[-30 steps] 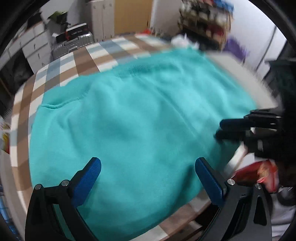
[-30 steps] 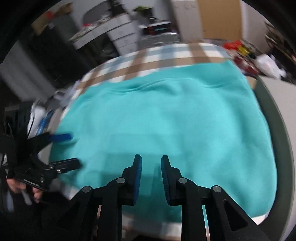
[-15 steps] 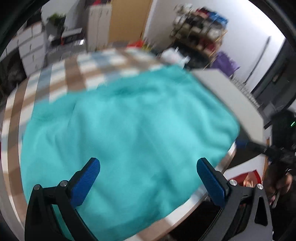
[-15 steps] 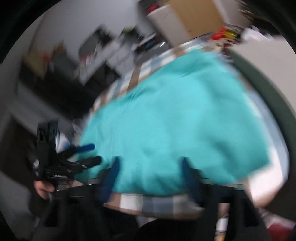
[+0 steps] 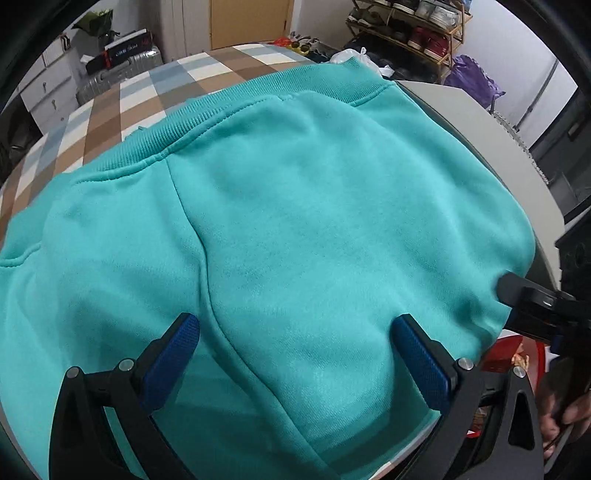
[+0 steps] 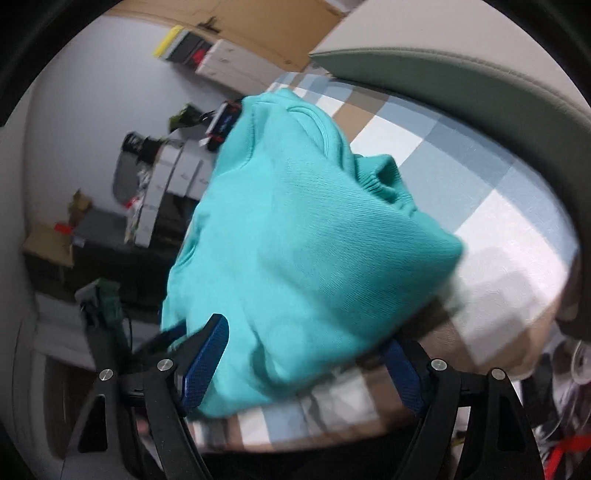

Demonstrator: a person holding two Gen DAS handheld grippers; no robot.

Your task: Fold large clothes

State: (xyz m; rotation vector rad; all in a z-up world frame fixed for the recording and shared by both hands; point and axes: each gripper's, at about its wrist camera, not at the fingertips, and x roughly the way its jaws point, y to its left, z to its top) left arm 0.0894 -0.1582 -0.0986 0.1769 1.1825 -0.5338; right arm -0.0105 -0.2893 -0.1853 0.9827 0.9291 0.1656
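The teal sweatshirt lies spread over a table covered in a checked cloth of brown, pale blue and white squares; its ribbed hem runs along the far side of the sweatshirt, and its near edge reaches the table's near rim. The left gripper hovers over the near part of the sweatshirt with its blue-padded jaws spread wide, nothing pinched between them. At the sweatshirt's right-hand corner the right gripper stands with its jaws wide apart as well; in its own blurred view the corner of the cloth sits between the pads, but they do not press on it. Beside the sweatshirt's right edge a grey-white padded surface borders the table. Beyond the sweatshirt's hem, past the far end of the checked cloth, stand a silver suitcase, white drawer units and a wooden door. Further right of the hem, a shoe rack holds pairs of shoes, with a purple bag next to it and a white plastic bag on the floor nearer the table.
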